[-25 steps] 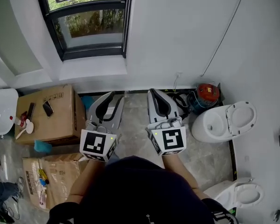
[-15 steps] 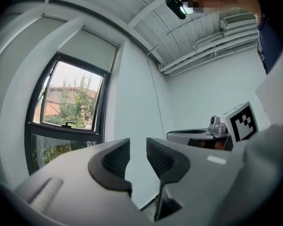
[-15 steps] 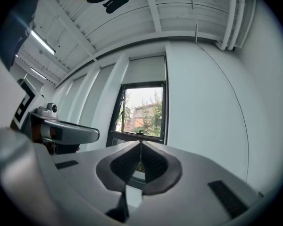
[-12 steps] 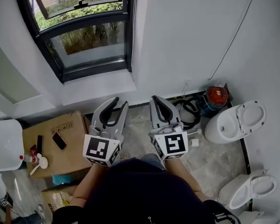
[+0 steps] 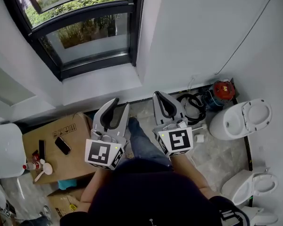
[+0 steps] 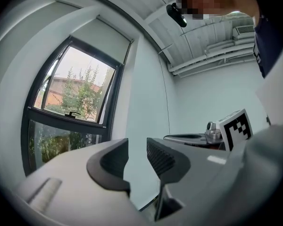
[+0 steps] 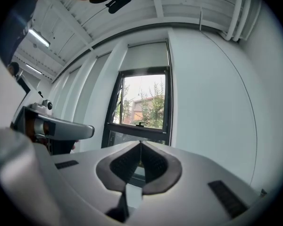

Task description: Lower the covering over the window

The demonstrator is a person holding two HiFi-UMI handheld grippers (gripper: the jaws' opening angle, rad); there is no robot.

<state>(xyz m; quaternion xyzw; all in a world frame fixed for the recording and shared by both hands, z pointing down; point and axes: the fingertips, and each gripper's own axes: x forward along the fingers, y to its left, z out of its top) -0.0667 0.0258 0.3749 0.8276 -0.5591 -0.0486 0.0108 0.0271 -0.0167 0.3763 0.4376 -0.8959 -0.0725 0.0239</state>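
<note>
The person is closing in on the black-framed window [image 5: 85,36], its pale roller blind [image 7: 146,55] sitting raised at the far top. The left hand-held gripper [image 5: 121,103] is opening wide, empty, likely readying a grab; the right hand-held gripper [image 5: 160,95] is staying closed, empty.

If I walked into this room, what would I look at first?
Probably the big black-framed window at the top left, with green bushes outside. Then the two grey grippers in the middle: the left gripper has just been opening its jaws with nothing between them, and the right gripper is shut and empty. A white toilet and a second toilet sit at the right.
</note>
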